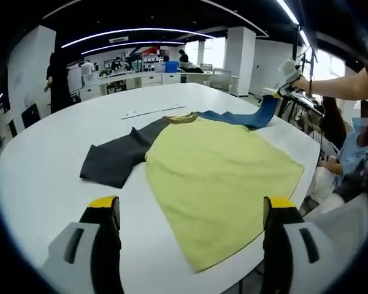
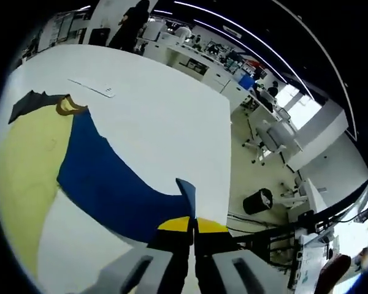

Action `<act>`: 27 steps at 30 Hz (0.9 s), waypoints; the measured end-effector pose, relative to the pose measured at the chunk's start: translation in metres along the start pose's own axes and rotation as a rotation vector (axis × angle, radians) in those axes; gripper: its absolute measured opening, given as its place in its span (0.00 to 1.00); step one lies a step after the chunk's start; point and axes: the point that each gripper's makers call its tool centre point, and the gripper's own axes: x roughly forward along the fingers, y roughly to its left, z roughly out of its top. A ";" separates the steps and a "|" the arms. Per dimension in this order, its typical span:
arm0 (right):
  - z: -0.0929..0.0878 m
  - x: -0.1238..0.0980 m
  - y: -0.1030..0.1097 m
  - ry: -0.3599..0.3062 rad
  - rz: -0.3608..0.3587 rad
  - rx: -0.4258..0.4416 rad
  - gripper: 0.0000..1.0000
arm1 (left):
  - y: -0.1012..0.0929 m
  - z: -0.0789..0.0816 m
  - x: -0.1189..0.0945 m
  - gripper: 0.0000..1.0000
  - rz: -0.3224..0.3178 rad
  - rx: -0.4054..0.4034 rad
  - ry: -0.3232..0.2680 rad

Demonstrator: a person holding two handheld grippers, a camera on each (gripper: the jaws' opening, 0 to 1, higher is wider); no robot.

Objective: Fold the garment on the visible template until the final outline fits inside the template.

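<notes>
A garment lies flat on the white table [image 1: 43, 165]: yellow-green body [image 1: 218, 177], dark grey sleeve [image 1: 116, 159] at left, blue sleeve [image 1: 248, 117] at the far right. My left gripper [image 1: 193, 214] hovers open over the near hem, its yellow-tipped jaws wide apart with nothing between them. The right gripper [image 1: 282, 82] shows at the far right, lifting the blue sleeve's end off the table. In the right gripper view, my right gripper [image 2: 193, 223] is shut on the blue sleeve [image 2: 104, 177], whose cuff sticks up above the jaws. The yellow-green body [image 2: 24, 177] lies at left.
A thin strip [image 1: 153, 112] lies on the table beyond the collar; it also appears as a strip [image 2: 95, 87] in the right gripper view. A seated person [image 1: 349, 153] is by the table's right edge. A black bin [image 2: 257, 201] and chairs stand on the floor past the table. Desks and people fill the background.
</notes>
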 end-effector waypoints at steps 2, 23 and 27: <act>-0.009 -0.001 -0.001 0.029 0.002 0.041 0.00 | 0.000 0.000 0.000 0.94 -0.001 0.000 -0.001; -0.069 -0.005 0.005 0.205 0.035 0.083 0.00 | -0.001 0.002 -0.001 0.95 -0.010 0.007 -0.011; -0.070 -0.006 0.005 0.212 0.037 0.096 0.00 | -0.001 0.002 -0.002 0.96 -0.007 0.007 -0.014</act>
